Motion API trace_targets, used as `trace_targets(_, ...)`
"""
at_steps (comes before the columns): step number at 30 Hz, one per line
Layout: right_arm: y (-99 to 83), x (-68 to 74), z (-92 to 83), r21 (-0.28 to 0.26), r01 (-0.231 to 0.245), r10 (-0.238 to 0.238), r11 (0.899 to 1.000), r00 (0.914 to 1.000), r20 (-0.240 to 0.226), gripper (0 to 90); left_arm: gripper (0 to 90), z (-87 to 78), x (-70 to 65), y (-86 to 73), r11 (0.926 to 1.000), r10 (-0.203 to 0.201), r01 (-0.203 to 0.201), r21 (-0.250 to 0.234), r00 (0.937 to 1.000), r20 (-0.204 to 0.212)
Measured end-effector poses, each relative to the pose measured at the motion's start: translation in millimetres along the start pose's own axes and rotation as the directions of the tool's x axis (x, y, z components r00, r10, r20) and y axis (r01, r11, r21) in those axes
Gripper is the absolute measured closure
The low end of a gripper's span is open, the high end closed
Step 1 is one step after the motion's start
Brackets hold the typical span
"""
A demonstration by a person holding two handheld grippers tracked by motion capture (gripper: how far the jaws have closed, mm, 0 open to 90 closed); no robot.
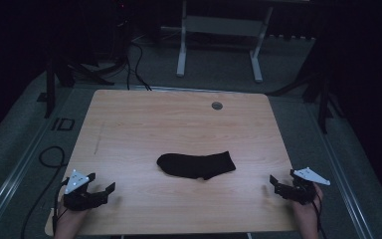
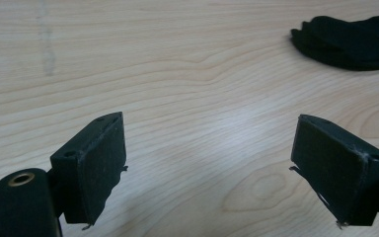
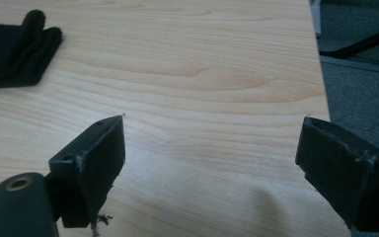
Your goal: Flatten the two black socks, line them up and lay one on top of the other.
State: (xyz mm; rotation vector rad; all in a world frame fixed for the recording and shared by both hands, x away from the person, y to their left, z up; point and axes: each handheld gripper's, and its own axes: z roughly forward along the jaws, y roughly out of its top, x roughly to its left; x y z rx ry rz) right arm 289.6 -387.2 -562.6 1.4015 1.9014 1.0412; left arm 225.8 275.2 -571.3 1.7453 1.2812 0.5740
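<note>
Mid-table, black sock [image 1: 196, 165] lying crosswise, toe leftward, left claw [image 1: 101, 188] wide, right claw [image 1: 281, 182] wide.

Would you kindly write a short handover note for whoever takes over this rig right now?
Left gripper: open, holding nothing, at the table's near left corner.
Right gripper: open, holding nothing, at the near right edge.
Black sock: lies flat mid-table between the two grippers, apart from both.
Done: nothing visible so far.
Left: the sock is not yet grasped; handling it probably comes next.

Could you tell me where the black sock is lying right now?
In the high view the black sock lies flat near the table's middle, between the left gripper and right gripper.
</note>
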Motion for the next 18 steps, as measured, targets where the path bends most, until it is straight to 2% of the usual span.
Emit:
trace_targets(5, -0.9, -3.1, -0.6, -0.031, -0.025, 0.026, 0.999, 0.9996, 0.011, 12.6, 14.0, -2.5, 0.2, 1.4, 0.9988, -0.013, 0.012, -0.048, 0.9998, -0.017)
trace_targets(9, -1.0, -5.2, -1.0, -0.040, -0.040, 0.041, 0.998, 0.9991, 0.009, 12.7, 14.0, -2.7, 1.4, 0.9, 0.9974, -0.036, 0.035, -0.063, 0.9991, -0.023)
trace_targets(18, 0.2, -3.7, 1.7, -0.013, -0.022, 0.022, 1.000, 0.9997, 0.014, 13.4, 14.0, -1.8, 0.7, -0.2, 0.9975, -0.036, 0.035, -0.061, 0.9991, -0.022)
